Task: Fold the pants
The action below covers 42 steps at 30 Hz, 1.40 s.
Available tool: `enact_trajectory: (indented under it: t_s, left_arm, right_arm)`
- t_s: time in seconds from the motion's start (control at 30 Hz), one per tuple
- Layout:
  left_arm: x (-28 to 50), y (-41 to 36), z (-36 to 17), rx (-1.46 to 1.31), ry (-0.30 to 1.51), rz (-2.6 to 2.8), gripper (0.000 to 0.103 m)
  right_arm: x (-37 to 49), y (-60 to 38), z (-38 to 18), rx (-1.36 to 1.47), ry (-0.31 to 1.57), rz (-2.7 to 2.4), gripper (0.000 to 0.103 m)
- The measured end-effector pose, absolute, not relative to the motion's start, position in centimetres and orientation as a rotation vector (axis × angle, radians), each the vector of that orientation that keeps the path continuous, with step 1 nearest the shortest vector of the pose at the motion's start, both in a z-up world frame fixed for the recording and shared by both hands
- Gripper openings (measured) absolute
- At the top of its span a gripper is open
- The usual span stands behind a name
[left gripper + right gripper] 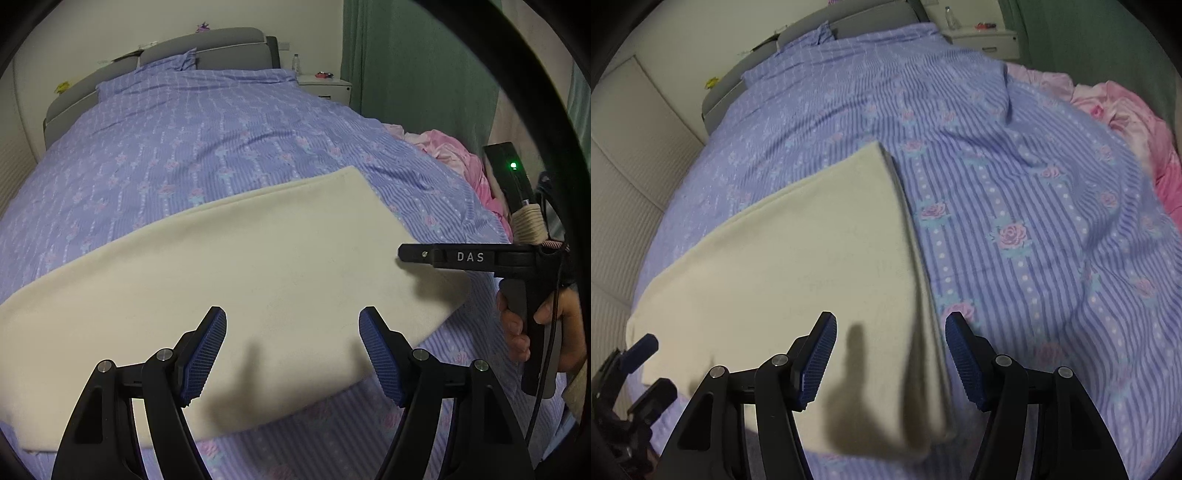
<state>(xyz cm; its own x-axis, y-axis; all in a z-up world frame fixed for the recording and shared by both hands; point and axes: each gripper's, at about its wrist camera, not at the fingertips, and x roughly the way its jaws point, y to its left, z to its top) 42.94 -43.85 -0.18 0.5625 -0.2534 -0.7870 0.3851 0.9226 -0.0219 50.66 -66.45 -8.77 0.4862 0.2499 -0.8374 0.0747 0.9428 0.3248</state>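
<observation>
On the bed (155, 147): 1 pair of cream pants (240, 280), folded into a flat slab, lying across the purple flowered cover near the foot edge. 2 grippers above it. Left gripper (291, 354): fingers spread, nothing between them, pointing down at the slab's near edge. Right gripper (890, 358): fingers spread, empty, over the slab's right-hand corner (layered fold edge visible there). 1 hand (532, 328) on the right gripper's handle. 1 pink blanket (1126, 114) bunched at the bed's right side, well apart. 1 nightstand (325, 86) with 1 bottle (295, 63). Open cover beyond the slab.
</observation>
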Motion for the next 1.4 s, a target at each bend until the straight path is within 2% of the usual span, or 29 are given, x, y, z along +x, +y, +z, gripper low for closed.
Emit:
enact_trajectory:
  t_s: [0.3,0.43,0.57,0.67,0.97,1.03,1.1,1.17,1.3,1.4]
  left_arm:
    - [47.0,-47.6,-2.4,0.159,0.946,-0.425,0.073]
    - [47.5,-48.4,-3.4,0.177,0.965,-0.430,0.073]
    - [48.0,-48.6,-4.3,0.164,0.993,-0.427,0.073]
    - [48.4,-48.1,-4.8,0.148,1.022,-0.423,0.067]
    - [48.8,-48.0,-5.6,0.154,1.029,-0.418,0.067]
    - [49.1,-47.7,-5.8,0.136,1.038,-0.410,0.067]
    - [49.3,-47.1,-6.0,0.123,1.058,-0.395,0.066]
    - [49.1,-46.4,-5.5,0.114,1.057,-0.399,0.061]
    - [48.5,-44.0,-3.5,0.115,0.985,-0.384,0.061]
    - [49.1,-42.3,-3.6,0.108,0.996,-0.352,0.061]
  right_arm:
    - [52.7,-67.7,-11.5,0.414,1.122,0.253,0.062]
    - [53.4,-70.0,-13.2,0.613,1.134,0.330,0.062]
    - [53.7,-70.9,-13.8,0.721,1.144,0.336,0.045]
    - [53.1,-71.2,-13.8,0.804,1.136,0.433,0.034]
    - [54.4,-70.3,-14.8,0.881,1.130,0.478,0.030]
    - [55.2,-69.6,-15.0,0.881,1.148,0.466,0.023]
    - [55.5,-69.1,-14.6,0.838,1.172,0.418,0.020]
    - [55.1,-68.5,-13.0,0.774,1.170,0.351,0.018]
    - [53.9,-67.0,-7.6,0.593,1.096,0.253,0.016]
    - [53.9,-65.9,-5.7,0.503,1.088,0.184,0.016]
